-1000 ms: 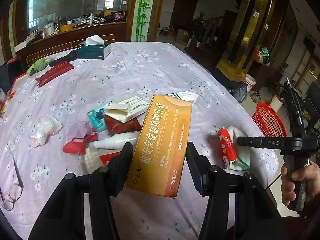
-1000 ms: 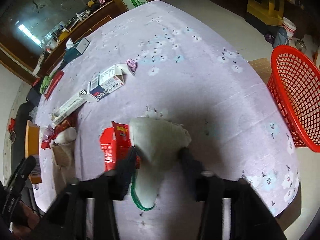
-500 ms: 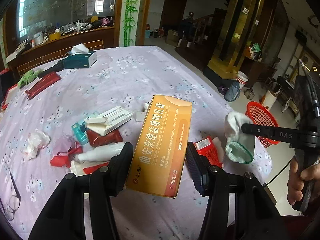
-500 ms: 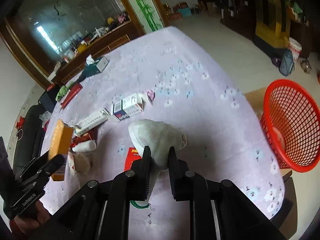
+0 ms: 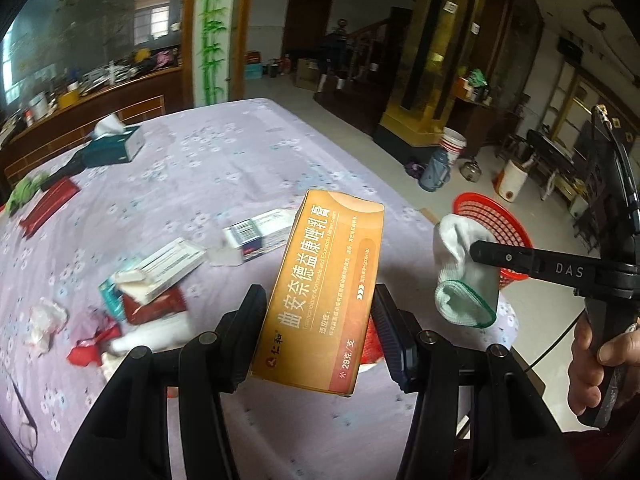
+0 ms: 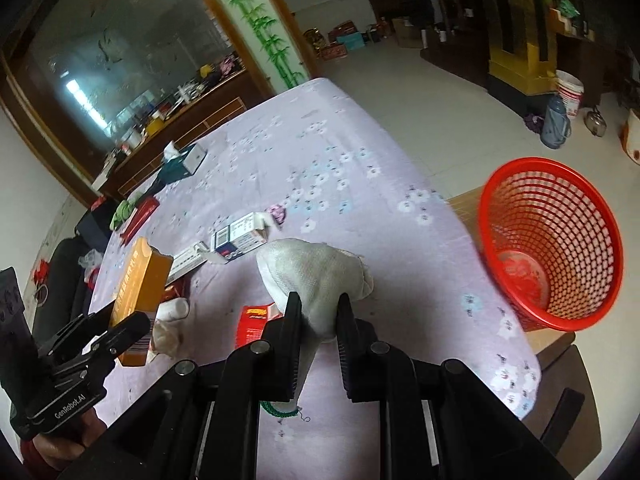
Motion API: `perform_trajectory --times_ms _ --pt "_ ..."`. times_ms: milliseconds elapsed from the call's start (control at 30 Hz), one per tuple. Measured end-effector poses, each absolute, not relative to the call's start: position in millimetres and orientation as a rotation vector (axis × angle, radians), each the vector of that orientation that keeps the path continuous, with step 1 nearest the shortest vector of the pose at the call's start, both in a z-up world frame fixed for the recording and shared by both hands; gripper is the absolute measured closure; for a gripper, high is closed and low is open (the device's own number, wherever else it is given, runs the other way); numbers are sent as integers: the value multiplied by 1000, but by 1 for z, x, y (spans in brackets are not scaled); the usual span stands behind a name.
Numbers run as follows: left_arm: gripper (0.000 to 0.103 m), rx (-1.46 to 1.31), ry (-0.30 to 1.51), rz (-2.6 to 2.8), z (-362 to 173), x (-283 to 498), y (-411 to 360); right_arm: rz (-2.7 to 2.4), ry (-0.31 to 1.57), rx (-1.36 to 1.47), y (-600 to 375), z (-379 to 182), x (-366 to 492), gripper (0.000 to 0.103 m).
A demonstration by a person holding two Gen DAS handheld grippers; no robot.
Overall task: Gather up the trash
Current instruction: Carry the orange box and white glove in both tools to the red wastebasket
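My left gripper (image 5: 318, 300) is shut on a long orange carton (image 5: 324, 296) with Chinese print, held up above the table. In the right wrist view the same orange carton (image 6: 140, 284) shows at the left in the left gripper (image 6: 120, 316). My right gripper (image 6: 318, 304) is shut on a white sock with a green cuff (image 6: 316, 276), lifted off the cloth. The sock (image 5: 464, 280) hangs in the right gripper (image 5: 480, 252) in front of the red mesh basket (image 5: 496, 220). The basket (image 6: 552, 240) stands beside the table's right edge.
On the purple flowered tablecloth (image 6: 340, 152) lie a red packet (image 6: 256, 320), a blue-white box (image 6: 240, 238), a white bottle (image 6: 172, 310), crumpled tissue (image 5: 44, 320) and red wrappers (image 5: 152, 308). A teal tissue box (image 5: 116, 146) sits far back. A hand (image 5: 592, 364) grips the right tool.
The right gripper shut on the sock and lifted it off the table toward the basket. The left gripper rose with the orange carton still in it.
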State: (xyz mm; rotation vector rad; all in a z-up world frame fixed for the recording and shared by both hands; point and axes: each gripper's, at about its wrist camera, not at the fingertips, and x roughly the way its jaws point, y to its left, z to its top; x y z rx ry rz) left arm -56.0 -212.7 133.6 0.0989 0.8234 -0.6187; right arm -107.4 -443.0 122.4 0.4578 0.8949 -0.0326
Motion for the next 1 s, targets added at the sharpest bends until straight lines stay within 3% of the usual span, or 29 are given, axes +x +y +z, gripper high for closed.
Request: perform_trajectory --times_ms 667,1000 --pt "50 166 873 -958 149 -64 -404 -357 765 592 -601 150 -186 86" --pt "50 182 931 -984 132 -43 -502 -445 778 588 -667 145 -175 83"
